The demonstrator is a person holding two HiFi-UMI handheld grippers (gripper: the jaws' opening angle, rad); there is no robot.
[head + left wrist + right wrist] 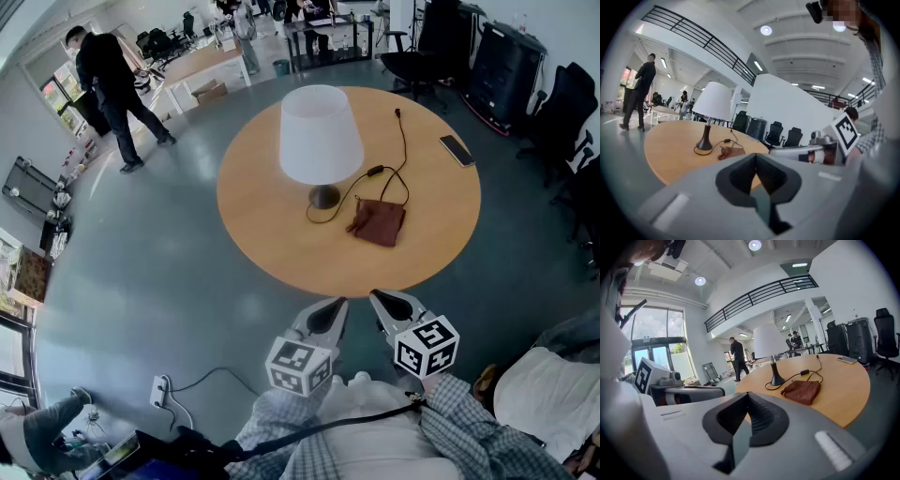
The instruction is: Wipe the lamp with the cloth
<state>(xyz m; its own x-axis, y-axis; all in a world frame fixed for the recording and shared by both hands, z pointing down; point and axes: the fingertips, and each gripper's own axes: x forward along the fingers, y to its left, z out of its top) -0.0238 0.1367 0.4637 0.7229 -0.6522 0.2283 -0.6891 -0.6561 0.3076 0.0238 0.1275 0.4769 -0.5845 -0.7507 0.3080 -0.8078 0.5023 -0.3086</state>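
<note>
— What's in your hands right now?
— Nothing. My left gripper (337,303) has its jaws pressed together and empty, and my right gripper (374,295) is the same, closed on nothing. They sit side by side just off the near edge of the round tabletop (267,234).
— Talk me through the lamp.
— The lamp (321,136) stands upright around the middle of the tabletop, a shade toward the left edge. It has a white cone shade and a slim dark foot. A black cable (404,141) curls from the foot and runs off toward the far edge.
— And the cloth?
— The cloth (378,222) is brown and crumpled. It lies flat just right of the lamp's foot, closer to the near edge, and a loop of the cable reaches its far side. It's ahead of both grippers, nearer my right one, and neither touches it.
— Anything else up there?
— A phone (457,150) lies by the far right edge.
</note>
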